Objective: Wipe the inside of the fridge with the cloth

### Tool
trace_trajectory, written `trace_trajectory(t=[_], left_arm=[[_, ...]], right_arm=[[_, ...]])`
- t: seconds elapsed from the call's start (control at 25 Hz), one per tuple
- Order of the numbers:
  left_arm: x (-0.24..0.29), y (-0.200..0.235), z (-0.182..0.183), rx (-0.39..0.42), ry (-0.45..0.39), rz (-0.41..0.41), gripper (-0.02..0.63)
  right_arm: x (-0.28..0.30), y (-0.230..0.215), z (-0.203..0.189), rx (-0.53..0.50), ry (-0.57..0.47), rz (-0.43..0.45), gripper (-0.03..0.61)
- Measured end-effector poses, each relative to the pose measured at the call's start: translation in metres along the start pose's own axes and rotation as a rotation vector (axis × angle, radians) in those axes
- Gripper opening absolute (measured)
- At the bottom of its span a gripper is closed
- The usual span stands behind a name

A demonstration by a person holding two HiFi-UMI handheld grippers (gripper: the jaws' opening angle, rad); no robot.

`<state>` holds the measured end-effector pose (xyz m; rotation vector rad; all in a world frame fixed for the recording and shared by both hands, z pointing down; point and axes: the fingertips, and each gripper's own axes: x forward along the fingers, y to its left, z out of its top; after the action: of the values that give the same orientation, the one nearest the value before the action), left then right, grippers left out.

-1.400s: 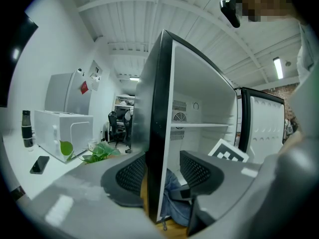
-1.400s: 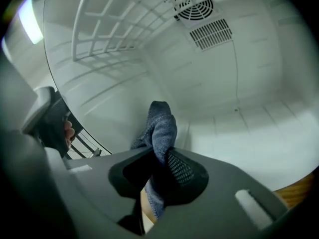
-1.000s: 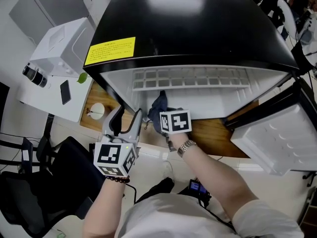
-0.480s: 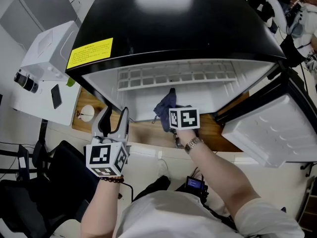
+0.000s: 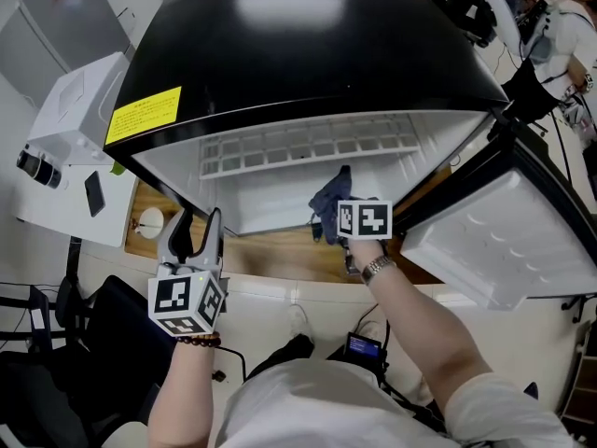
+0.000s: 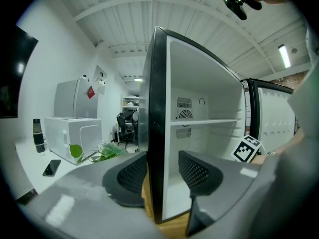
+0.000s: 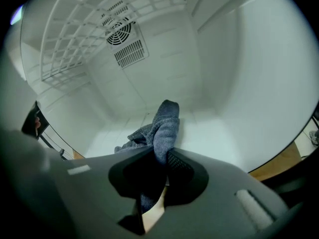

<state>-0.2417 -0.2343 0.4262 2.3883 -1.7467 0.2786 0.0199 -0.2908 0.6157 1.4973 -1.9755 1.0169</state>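
- The fridge [image 5: 308, 54] stands with its door [image 5: 494, 250] swung wide to the right, showing a bare white interior.
- A white wire shelf [image 5: 308, 143] runs across the upper part of the interior, and a round fan vent [image 7: 119, 31] sits in the back wall.
- The right gripper [image 7: 160, 158] reaches into the cavity from the front, angled downward.
- Its jaws are clamped tight on a blue-grey cloth [image 7: 164, 126], which bunches up out of the pads in a thick fold.
- The cloth [image 5: 328, 199] is inside the fridge, right of the middle. Its loose end lies against the white inner surface just ahead of the jaws.
- The left gripper [image 6: 162, 171] is held low at the fridge's left front corner, pointing nearly level.
- Its jaws have just been closing a little, yet they stand well apart.
- The black front edge of the fridge's left side wall [image 6: 157, 133] shows between the left gripper's two pads. I cannot see either pad pressing on it, and the gripper carries nothing.
- A wooden board [image 5: 280, 250] lies under the fridge's front.
- A white appliance [image 5: 65, 119] sits on the table off to the left.
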Motion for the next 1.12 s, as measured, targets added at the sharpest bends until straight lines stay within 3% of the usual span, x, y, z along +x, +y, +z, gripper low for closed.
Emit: trace_trajectory(t=[0.32,0.8,1.0,1.12], left_arm=[[0.000,0.000,0.000,-0.008,0.005,0.008,0.195],[-0.003,0.001,-0.003,-0.030,0.014,0.007,0.181],[-0.017,-0.005,-0.021,-0.050,0.052,-0.028,0.180],[-0.024,-0.028,-0.032,-0.058,0.071,-0.124,0.173]], right_arm=[[-0.017,-0.047,0.002,0.033,-0.019,-0.095,0.058],[-0.031,-0.048,0.013,0.056,-0.122,-0.127,0.058],[-0.054,-0.017,0.030,0.023,-0.215,0.014,0.058],[-0.073,0.003,0.036,-0.026,-0.252,0.099,0.058]])
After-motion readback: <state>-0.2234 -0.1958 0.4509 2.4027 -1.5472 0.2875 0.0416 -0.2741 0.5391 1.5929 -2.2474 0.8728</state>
